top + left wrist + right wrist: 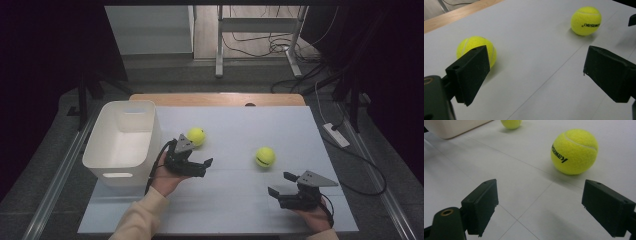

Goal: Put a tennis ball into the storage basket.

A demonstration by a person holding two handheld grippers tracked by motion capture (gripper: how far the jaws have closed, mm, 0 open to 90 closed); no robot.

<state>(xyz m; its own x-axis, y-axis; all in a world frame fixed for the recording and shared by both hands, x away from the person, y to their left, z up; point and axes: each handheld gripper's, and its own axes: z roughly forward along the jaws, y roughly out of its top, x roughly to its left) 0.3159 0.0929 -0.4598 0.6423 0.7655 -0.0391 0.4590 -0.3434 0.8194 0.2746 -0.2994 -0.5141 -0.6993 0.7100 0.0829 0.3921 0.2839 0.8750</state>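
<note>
Two yellow tennis balls lie on the white table top (235, 200). One ball (196, 136) rests near the white bin; the other ball (265, 157) is to its right. My left gripper (205, 167) stands open, pointing right, just in front of the first ball. In the left gripper view that gripper (534, 72) holds nothing; the near ball (475, 47) sits partly behind its left jaw and the other ball (586, 20) lies farther off. My right gripper (280, 184) is open at the front right. Its own view shows the gripper (539, 205) empty, with a ball (574, 151) a little beyond the jaws.
A white plastic bin (122, 140) stands at the table's left edge, its corner (451, 127) also in the right gripper view. A wooden strip (215, 99) runs along the far edge. Cables and a desk frame (260, 40) lie on the floor behind.
</note>
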